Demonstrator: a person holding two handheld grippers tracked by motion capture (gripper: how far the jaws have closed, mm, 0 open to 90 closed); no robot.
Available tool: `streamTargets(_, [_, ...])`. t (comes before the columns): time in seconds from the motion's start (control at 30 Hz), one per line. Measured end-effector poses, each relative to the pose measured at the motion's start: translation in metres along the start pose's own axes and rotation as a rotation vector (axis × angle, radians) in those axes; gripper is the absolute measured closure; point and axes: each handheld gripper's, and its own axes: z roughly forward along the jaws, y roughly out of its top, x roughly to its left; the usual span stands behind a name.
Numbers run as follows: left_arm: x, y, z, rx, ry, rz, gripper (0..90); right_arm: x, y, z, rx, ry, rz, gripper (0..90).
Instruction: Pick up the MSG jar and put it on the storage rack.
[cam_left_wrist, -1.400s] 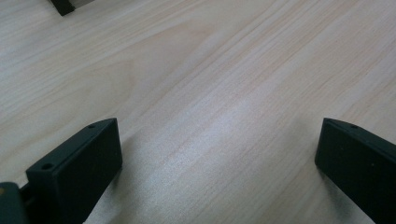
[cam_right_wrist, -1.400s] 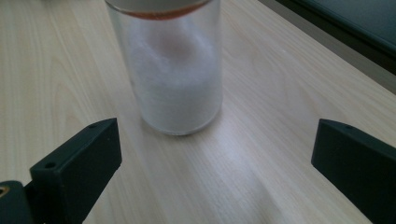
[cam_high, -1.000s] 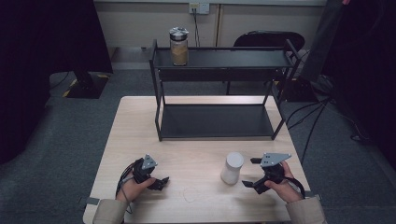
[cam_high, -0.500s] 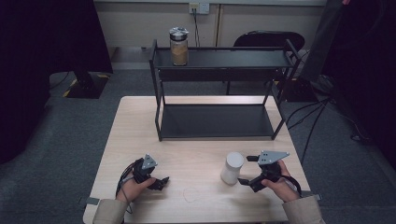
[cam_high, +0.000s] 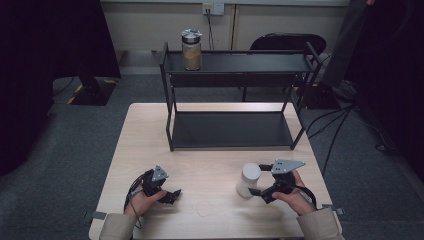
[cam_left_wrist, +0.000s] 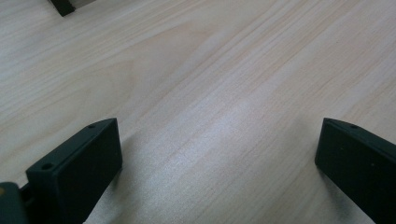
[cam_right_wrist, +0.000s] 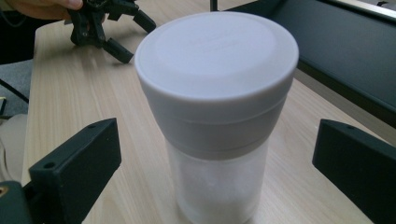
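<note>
Grey carpet surrounds a pale wooden tabletop (cam_high: 210, 125), whose far half carries a black two-tier rack (cam_high: 235, 100); a glass jar (cam_high: 191, 49) with a metal lid stands at the left end of the rack's top shelf. Near the front edge, towards the right corner, a white-lidded frosted container (cam_high: 248, 180) stands upright. The right gripper (cam_high: 256, 179) is at the container with its fingers (cam_right_wrist: 74, 172) spread wide, one on each side and neither touching it. Near the front left corner, the left gripper (cam_high: 172, 195) rests low over bare wood, its fingers (cam_left_wrist: 77, 170) also wide apart and holding nothing.
</note>
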Motion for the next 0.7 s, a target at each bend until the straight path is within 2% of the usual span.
streamTargets(0.4, [0.0,0.0,0.0,0.0,0.0,0.0,0.0,0.0,-0.004,0.01,-0.03,0.008,0.016,0.0])
streamTargets(0.57, [0.0,0.0,0.0,0.0,0.0,0.0,0.0,0.003,-0.004,0.014,-0.029,-0.007,0.024,0.4])
streamTargets(0.6, [0.0,0.0,0.0,0.0,0.0,0.0,0.0,0.003,-0.005,0.015,-0.031,-0.007,0.026,1.5])
streamTargets(0.63, [0.0,0.0,0.0,-0.001,0.0,-0.001,0.0,0.003,-0.005,0.015,-0.038,-0.004,0.015,7.0])
streamTargets(0.7, [0.0,0.0,0.0,-0.001,0.0,-0.002,0.0,0.003,-0.005,0.016,-0.039,-0.002,0.014,10.0])
